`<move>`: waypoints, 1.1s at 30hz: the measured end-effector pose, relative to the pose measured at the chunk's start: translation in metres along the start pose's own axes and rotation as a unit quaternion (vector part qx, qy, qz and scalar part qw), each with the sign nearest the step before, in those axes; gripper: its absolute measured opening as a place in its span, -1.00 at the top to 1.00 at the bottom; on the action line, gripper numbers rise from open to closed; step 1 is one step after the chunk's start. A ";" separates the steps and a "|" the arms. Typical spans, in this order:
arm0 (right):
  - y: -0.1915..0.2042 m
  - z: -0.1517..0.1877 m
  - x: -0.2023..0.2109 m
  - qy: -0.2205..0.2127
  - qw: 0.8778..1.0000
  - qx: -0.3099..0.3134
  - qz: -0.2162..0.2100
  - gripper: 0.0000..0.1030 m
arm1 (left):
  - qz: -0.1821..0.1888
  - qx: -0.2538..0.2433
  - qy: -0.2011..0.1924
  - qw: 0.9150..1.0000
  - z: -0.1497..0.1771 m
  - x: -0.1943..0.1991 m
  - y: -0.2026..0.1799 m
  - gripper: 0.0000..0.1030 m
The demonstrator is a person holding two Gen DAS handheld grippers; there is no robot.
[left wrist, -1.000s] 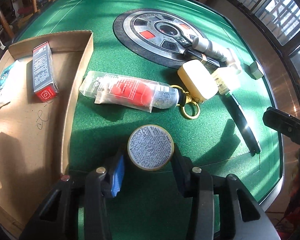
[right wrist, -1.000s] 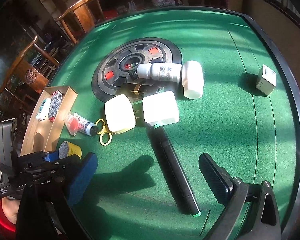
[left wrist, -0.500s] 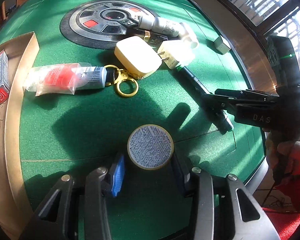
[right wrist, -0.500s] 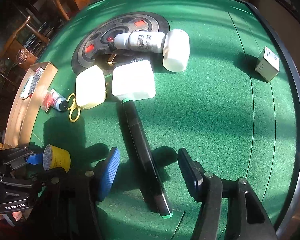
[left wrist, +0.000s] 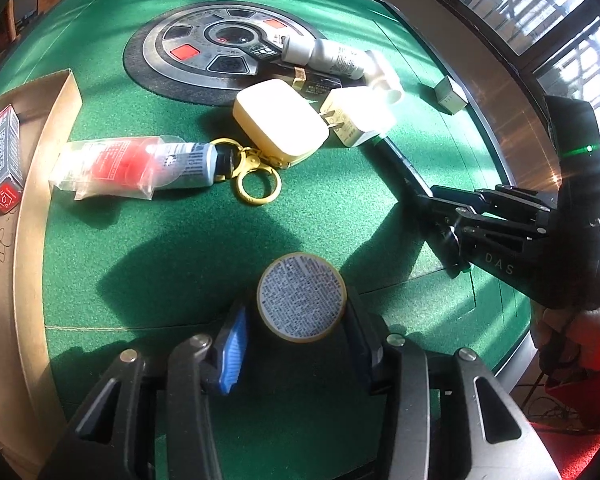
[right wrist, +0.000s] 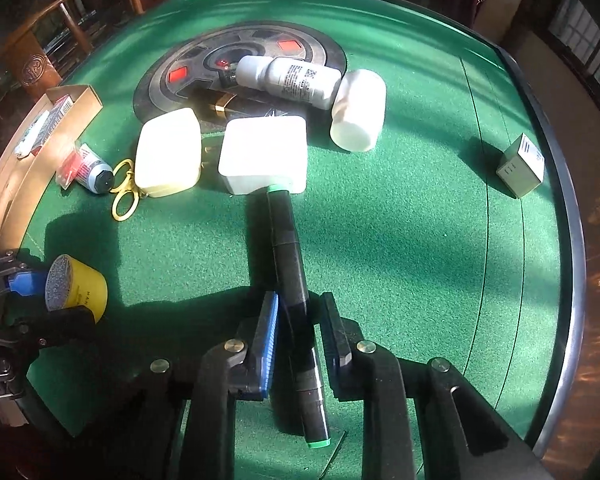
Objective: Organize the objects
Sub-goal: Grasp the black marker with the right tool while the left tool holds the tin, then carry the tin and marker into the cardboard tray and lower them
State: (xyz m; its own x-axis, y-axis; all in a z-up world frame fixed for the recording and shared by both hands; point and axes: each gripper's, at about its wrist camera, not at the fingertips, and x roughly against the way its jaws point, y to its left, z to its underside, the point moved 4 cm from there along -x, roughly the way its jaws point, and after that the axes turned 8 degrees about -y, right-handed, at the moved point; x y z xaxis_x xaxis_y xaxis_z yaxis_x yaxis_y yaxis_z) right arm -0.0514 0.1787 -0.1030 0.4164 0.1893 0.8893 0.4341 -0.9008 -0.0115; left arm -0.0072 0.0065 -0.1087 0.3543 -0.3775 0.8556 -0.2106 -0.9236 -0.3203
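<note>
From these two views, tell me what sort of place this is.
Probably a home game room or sitting room. The objects lie on a green felt automatic mahjong table with a round control hub at its centre. Carved wooden chairs stand beside it, and barred windows admit sunlight.

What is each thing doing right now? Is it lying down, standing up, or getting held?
Yellow tin: held by left hand-held gripper.
Black marker: lying flat, right hand-held gripper closing around it.
White bottle: lying down.
Tube: lying bagged.
Red box: in cardboard tray.
</note>
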 end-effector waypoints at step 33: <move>0.025 -0.030 0.024 -0.015 0.995 -0.040 -0.094 0.69 | -0.020 0.019 -0.031 0.999 -0.007 0.038 0.021 0.24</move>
State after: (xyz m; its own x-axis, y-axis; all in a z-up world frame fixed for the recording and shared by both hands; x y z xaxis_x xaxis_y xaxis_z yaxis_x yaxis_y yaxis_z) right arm -0.0541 0.1489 -0.0684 0.3588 0.3673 0.8581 0.4423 -0.8765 0.1903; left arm -0.0041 -0.0263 -0.0804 0.4183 -0.3425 0.8412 -0.1617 -0.9395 -0.3021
